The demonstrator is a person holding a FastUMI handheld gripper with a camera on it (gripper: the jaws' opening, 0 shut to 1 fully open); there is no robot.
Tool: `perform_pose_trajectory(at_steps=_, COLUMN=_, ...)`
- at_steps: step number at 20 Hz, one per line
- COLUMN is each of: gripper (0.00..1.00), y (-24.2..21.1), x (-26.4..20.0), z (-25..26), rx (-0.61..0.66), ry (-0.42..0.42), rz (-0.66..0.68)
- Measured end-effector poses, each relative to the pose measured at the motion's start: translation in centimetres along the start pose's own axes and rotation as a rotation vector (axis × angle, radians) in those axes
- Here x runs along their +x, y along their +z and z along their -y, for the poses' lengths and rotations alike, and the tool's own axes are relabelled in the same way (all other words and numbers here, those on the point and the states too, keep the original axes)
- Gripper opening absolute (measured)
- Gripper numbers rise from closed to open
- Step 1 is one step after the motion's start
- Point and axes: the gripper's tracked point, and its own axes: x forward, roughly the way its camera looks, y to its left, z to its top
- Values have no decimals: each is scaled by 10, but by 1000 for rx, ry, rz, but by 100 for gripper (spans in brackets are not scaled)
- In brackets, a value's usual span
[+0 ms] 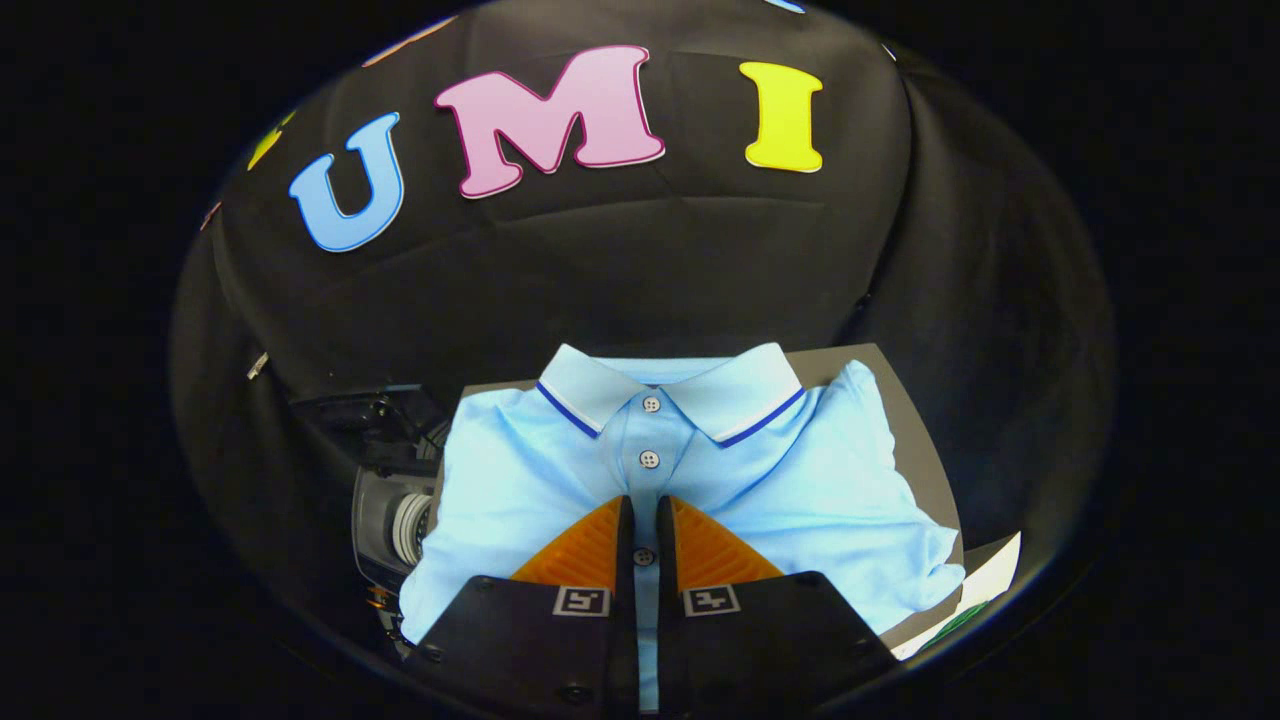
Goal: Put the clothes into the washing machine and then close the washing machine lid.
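A light blue polo shirt (800,470), with a blue-trimmed collar and buttons down the front, lies folded on a grey board (905,405). My gripper (644,500) is over the shirt's front. Its two fingers are drawn close together on the button strip, just below the second button. A narrow band of that strip, with one button on it, shows in the slit between them, and creases in the cloth run toward the tips. The shirt's left edge hangs past the board.
To the left of the shirt, lower down, stands a dark device with a grey round part (395,520) and some cables. A white sheet (990,575) sticks out by the board's near right corner. Black cloth walls stand behind and at both sides.
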Motion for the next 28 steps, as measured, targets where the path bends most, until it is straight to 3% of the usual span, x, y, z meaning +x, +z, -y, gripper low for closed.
perform_pose_trajectory(at_steps=8, gripper=12, y=39, x=-54, z=-44, rx=1, ry=100, rz=126)
perform_pose_trajectory(at_steps=17, gripper=12, y=72, x=-106, z=-149, rx=-33, ry=272, rz=208)
perform_pose_trajectory(at_steps=28, gripper=12, y=67, x=-117, z=-293, rx=-114, ry=443, rz=200)
